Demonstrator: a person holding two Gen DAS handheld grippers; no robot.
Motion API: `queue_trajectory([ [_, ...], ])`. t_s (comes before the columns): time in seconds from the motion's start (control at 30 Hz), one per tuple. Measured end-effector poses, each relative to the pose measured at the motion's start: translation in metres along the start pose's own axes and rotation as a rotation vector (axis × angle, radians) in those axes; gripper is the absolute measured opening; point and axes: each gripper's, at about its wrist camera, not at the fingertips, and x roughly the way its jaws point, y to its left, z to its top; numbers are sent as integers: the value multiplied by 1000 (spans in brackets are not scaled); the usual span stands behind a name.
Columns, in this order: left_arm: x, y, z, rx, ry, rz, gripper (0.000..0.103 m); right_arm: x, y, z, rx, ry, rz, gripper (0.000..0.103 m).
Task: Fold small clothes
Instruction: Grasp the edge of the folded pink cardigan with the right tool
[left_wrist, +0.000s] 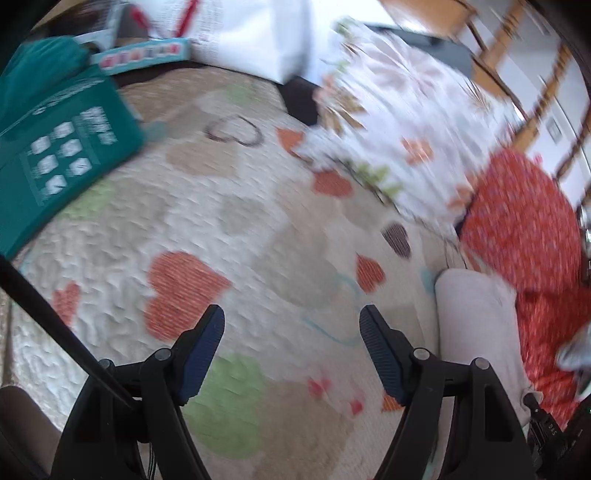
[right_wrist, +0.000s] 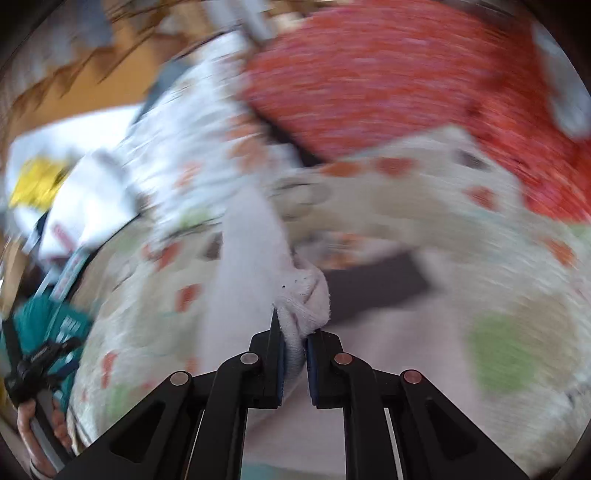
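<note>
My right gripper (right_wrist: 294, 325) is shut on a bunched edge of a pale pinkish-white small garment (right_wrist: 251, 236), which hangs away from the jaws above the heart-patterned quilt (right_wrist: 424, 206); this view is heavily blurred. In the left wrist view the same pale garment (left_wrist: 476, 332) hangs at the right, beside a red patterned cloth (left_wrist: 524, 229). My left gripper (left_wrist: 291, 328) is open and empty, hovering over the quilt (left_wrist: 229, 229) left of the garment.
A teal box (left_wrist: 62, 147) lies at the quilt's left edge. A white floral cloth (left_wrist: 402, 122) and white bag (left_wrist: 258, 33) lie at the back. Wooden chair legs (left_wrist: 517, 51) stand beyond. The red cloth (right_wrist: 388, 81) fills the right wrist view's top.
</note>
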Motion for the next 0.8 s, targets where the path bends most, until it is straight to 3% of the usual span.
queue_trajectory([
  [0.07, 10, -18, -10, 44, 30, -12, 74, 4, -39, -10, 70, 49, -42, 10],
  [0.17, 24, -48, -28, 117, 74, -35, 74, 9, -71, -28, 152, 86, -22, 10],
  [0.33, 36, -88, -58, 235, 119, -81, 74, -5, -72, -39, 146, 54, 12, 9],
  [0.43, 41, -109, -77, 295, 150, -126, 74, -19, -74, -40, 100, 37, -30, 9],
  [0.53, 47, -134, -94, 328, 195, -206, 74, -13, -86, -50, 81, 69, -80, 9],
  [0.7, 56, -190, -125, 414, 248, -338, 74, -15, -94, -55, 70, 121, -78, 13],
  [0.77, 59, -213, -141, 501, 240, -342, 74, -29, -96, -49, 67, 86, -75, 16],
  [0.8, 64, -221, -148, 547, 251, -308, 74, -37, -96, -43, 62, 60, -79, 22],
])
